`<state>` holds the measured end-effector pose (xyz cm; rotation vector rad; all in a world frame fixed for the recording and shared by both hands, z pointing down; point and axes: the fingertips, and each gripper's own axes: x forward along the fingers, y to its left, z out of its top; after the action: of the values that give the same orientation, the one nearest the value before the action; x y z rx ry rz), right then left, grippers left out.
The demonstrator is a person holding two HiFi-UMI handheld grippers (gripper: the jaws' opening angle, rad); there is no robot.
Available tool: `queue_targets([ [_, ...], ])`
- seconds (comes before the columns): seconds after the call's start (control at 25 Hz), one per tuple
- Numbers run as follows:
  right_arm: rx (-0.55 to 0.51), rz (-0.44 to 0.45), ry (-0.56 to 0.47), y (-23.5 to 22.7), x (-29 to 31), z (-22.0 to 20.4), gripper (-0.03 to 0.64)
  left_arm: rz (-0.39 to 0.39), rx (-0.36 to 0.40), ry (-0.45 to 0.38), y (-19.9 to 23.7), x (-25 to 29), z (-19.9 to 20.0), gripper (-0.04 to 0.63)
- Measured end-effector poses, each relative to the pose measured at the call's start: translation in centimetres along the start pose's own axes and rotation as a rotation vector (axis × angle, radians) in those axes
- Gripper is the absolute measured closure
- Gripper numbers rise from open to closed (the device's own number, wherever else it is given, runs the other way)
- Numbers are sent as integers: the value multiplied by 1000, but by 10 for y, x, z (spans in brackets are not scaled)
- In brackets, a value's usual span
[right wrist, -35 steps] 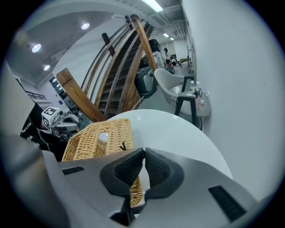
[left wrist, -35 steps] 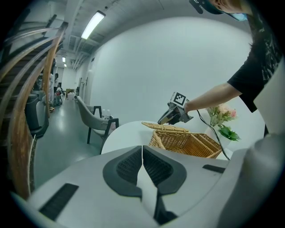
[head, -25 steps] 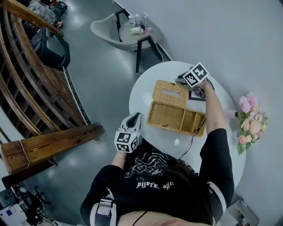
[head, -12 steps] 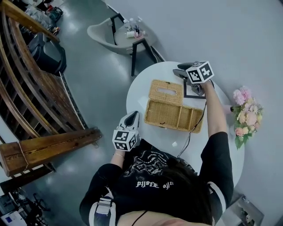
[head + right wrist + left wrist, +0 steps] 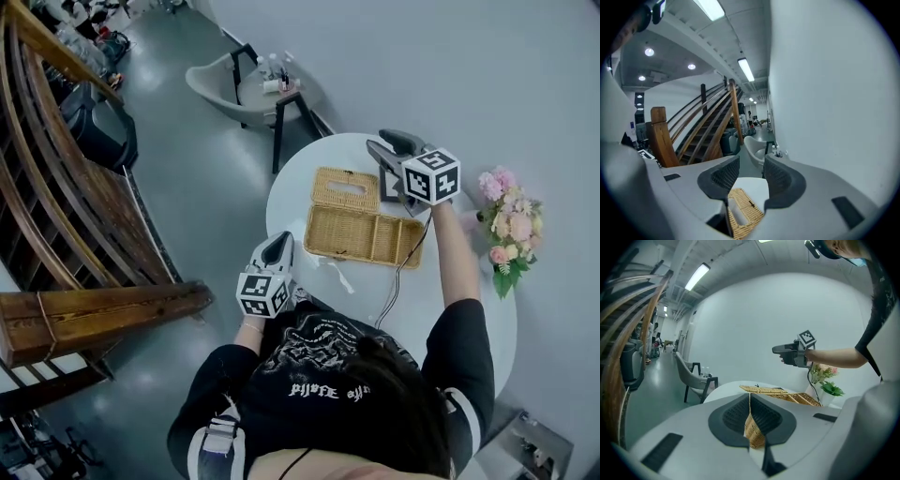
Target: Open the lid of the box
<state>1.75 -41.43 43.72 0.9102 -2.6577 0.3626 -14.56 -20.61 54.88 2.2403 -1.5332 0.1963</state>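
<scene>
Jaws, right: right gripper [image 5: 751,174] stands wide open, its jaws having just been opening; nothing sits between the pads, only the table and wicker far below.
Jaws, left: left gripper [image 5: 750,416] is closed to a narrow slit and holds nothing; the wicker showing through that slit is the box beyond it.
Box: wicker box [image 5: 370,236] rests on the table with its interior fully exposed to the head view; dividers show inside, and no contents can be made out.
Lid: lid [image 5: 352,189] lies thrown back flat on the far side of the box, joined to it along the long edge, slot visible.
Right gripper position: raised above the far end of the box, clear of the lid, touching nothing.
Left gripper position: off the near-left edge of the table, near the box but apart from it.
Table: round white table [image 5: 291,202]; a cable [image 5: 398,281] trails across it in front of the box.
Surroundings: flowers [image 5: 506,220] at the right rim, a chair [image 5: 225,80] well apart.
Progress, judged: opening appears done, since the lid rests fully open and unheld.
Remaining, judged: nothing on the box itself; only drawing both grippers clear.
</scene>
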Motion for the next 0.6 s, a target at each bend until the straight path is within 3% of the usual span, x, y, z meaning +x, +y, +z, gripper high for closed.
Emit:
queue_targets([
  [0.28, 17, -122, -183, 33, -60, 17, 428, 19, 15, -61, -14, -20, 12, 571],
  [0.6, -22, -173, -241, 85, -110, 4, 428, 20, 11, -122, -35, -40, 19, 571],
])
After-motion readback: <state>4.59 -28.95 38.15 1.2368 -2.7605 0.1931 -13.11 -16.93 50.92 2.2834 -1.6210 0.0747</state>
